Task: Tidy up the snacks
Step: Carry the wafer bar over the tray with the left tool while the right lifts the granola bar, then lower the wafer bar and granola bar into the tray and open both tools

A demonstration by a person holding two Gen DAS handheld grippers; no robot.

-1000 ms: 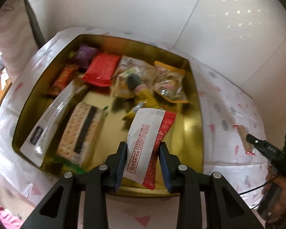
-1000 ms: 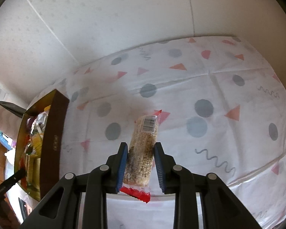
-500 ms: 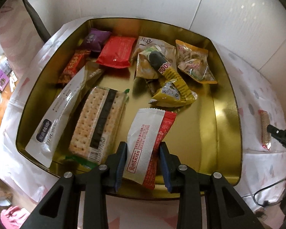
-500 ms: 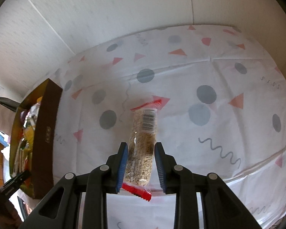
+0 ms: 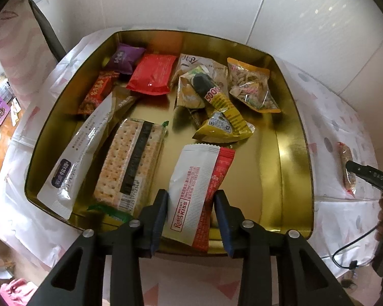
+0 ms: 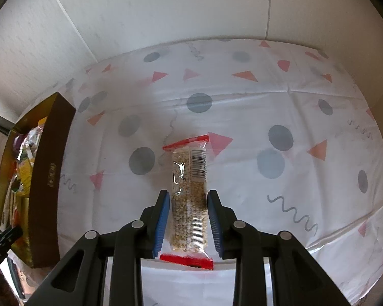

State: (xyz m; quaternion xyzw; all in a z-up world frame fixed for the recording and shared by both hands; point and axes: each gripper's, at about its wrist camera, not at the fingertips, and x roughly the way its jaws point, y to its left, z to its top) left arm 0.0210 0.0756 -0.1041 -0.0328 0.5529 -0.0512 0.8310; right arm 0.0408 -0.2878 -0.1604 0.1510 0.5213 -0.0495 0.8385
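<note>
My left gripper (image 5: 191, 199) is shut on a white and red snack packet (image 5: 198, 191) and holds it over the near side of the gold tin (image 5: 297, 137). The tin holds several snacks, among them a cracker pack (image 5: 131, 163) and a red pouch (image 5: 152, 74). My right gripper (image 6: 189, 201) is shut on a clear grain bar with red ends (image 6: 190, 191), which lies on or just above the patterned tablecloth (image 6: 280, 102). The bar (image 5: 347, 168) and the right gripper's fingertip (image 5: 355, 167) also show in the left wrist view, right of the tin.
In the right wrist view the tin's dark outer wall (image 6: 51, 173) stands at the left. White walls close behind the table. A cable (image 5: 355, 250) hangs at the right. A desk with small items (image 5: 0, 102) lies beyond the table's left edge.
My left gripper has carried the packet forward and lower over the tin, which now looks larger. My right gripper has slid further along the grain bar, still around it.
</note>
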